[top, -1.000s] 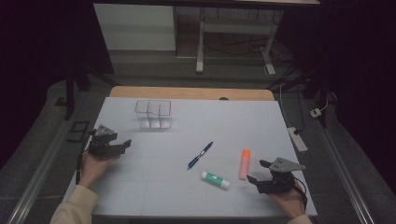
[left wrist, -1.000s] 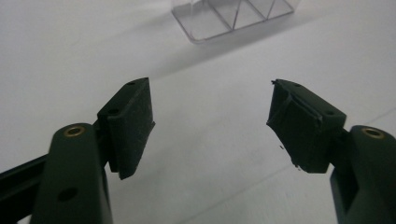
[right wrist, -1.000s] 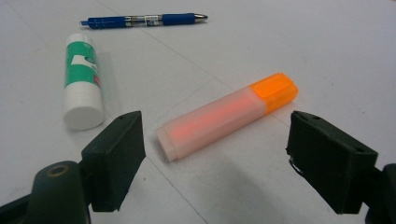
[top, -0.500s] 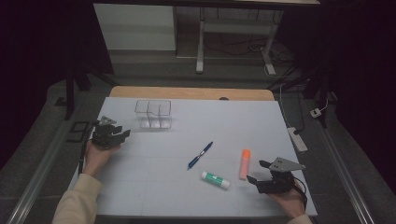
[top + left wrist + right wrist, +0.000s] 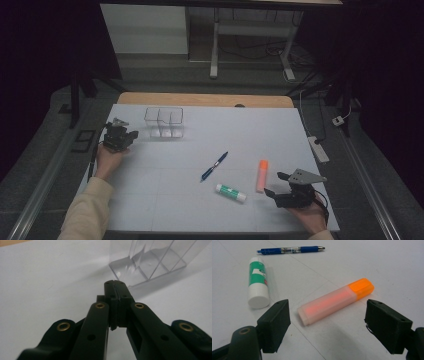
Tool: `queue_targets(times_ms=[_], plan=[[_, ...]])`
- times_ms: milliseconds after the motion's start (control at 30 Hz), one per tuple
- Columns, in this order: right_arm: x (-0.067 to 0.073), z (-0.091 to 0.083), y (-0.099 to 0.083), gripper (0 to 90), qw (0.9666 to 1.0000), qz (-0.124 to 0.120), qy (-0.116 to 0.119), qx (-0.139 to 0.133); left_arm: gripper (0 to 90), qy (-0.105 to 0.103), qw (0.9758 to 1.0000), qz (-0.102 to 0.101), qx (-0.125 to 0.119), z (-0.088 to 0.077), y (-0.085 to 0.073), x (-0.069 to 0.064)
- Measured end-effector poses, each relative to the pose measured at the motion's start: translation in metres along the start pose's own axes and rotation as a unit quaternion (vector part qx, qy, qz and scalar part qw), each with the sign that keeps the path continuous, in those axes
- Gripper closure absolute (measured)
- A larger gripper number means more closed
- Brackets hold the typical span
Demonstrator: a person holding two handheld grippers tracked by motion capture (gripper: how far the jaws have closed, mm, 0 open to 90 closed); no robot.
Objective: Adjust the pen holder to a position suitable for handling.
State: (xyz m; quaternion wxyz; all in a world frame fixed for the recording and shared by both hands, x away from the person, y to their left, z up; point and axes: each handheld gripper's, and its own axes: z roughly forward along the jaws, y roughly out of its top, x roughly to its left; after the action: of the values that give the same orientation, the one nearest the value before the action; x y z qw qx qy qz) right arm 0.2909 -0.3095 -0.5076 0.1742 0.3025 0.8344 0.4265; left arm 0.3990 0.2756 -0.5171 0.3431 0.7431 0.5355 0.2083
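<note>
dim lab or office: white-topped table (image 5: 150, 210), desk frames (image 5: 215, 45) behind, floor cables (image 5: 320, 145)

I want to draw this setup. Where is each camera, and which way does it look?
High view: above the table's near side, looking forward and down; forearms, hands, both tongs show.
Left gripper view: on the left tongs, looking along shut jaws at the clear box.
Right gripper view: on the right tongs, looking past open jaws at the highlighter, glue stick, pen.
Shared: high and right views both show highlighter, glue stick, pen.
</note>
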Motion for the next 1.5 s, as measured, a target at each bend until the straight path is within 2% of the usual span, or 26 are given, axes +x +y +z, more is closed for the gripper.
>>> queue_targets(times_ms=[167, 400, 533, 700, 833, 900, 967, 1133, 1433, 1500], plan=[[0.000, -0.001, -0.001, 19.8, 1.0000, 0.000, -0.005, 0.002, 89.1, -0.008, 0.9999, -0.006, -0.006, 0.006, 0.008, 0.003], [0.001, -0.003, -0.002, 19.8, 1.0000, 0.007, 0.001, -0.004, 89.1, -0.020, 0.9997, -0.007, -0.012, 0.014, 0.015, 0.004], [0.003, -0.005, -0.002, 19.8, 0.9999, 0.005, 0.005, -0.008, 89.1, -0.019, 0.9997, 0.003, -0.012, 0.020, 0.020, 0.002], [0.004, -0.003, -0.002, 19.8, 1.0000, 0.002, 0.005, -0.005, 89.1, -0.021, 0.9996, -0.005, -0.019, 0.025, 0.023, 0.006], [0.005, -0.002, -0.002, 19.5, 0.9999, 0.001, 0.010, -0.007, 89.1, -0.018, 0.9996, -0.003, -0.020, 0.029, 0.024, 0.006], [0.005, -0.003, -0.001, 19.6, 0.9998, -0.002, 0.016, -0.006, 89.1, -0.020, 0.9995, -0.005, -0.022, 0.029, 0.025, 0.006], [0.006, -0.002, -0.002, 19.6, 0.9999, -0.005, 0.009, -0.006, 89.1, -0.025, 0.9993, -0.007, -0.027, 0.030, 0.025, 0.006], [0.005, -0.002, -0.003, 19.6, 0.9999, -0.002, 0.013, -0.004, 89.1, -0.030, 0.9991, 0.002, -0.030, 0.030, 0.028, 0.003], [0.005, -0.002, -0.003, 19.6, 0.9999, -0.002, 0.010, -0.006, 89.1, -0.024, 0.9993, 0.004, -0.027, 0.031, 0.028, 0.002], [0.005, -0.002, -0.002, 19.6, 0.9999, -0.001, 0.014, 0.001, 89.1, -0.023, 0.9994, 0.004, -0.027, 0.031, 0.028, 0.002]])
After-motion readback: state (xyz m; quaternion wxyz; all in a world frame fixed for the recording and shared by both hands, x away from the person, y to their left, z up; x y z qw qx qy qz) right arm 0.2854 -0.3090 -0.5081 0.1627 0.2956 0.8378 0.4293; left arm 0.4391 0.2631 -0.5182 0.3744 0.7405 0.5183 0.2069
